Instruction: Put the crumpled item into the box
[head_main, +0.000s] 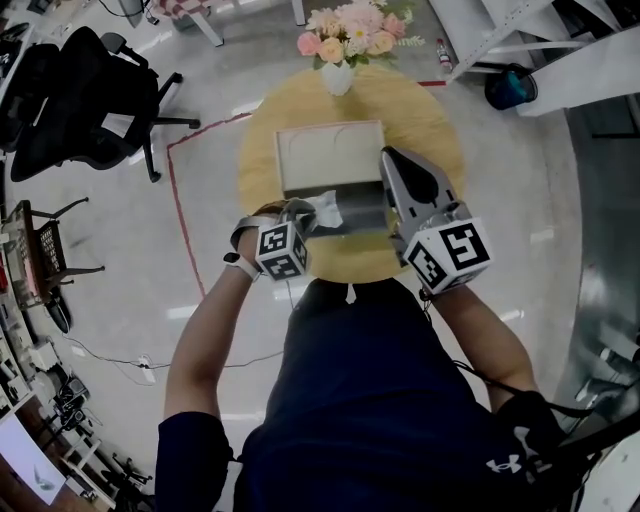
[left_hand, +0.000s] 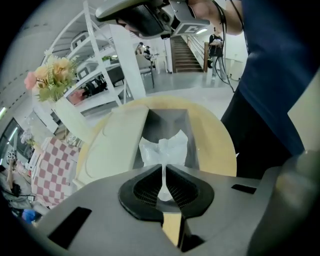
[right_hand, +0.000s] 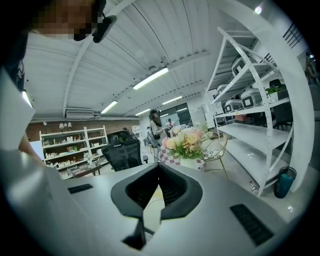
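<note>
A crumpled white paper (left_hand: 164, 149) hangs over the grey inside of the open box (left_hand: 169, 121), pinched by one thin edge between the pads of my left gripper (left_hand: 164, 169). In the head view the paper (head_main: 326, 208) is at the box's (head_main: 362, 208) left near corner, just beyond my left gripper (head_main: 308, 218). The box's cream lid (head_main: 330, 155) lies open on the far side. My right gripper (head_main: 392, 157) is raised above the box's right edge. Its jaws (right_hand: 159, 169) are shut with nothing between them.
The box rests on a round yellow table (head_main: 262, 170). A white vase of pink flowers (head_main: 345, 40) stands at the table's far edge. A black office chair (head_main: 85, 95) is on the floor at the left, and white shelving (head_main: 560, 50) at the back right.
</note>
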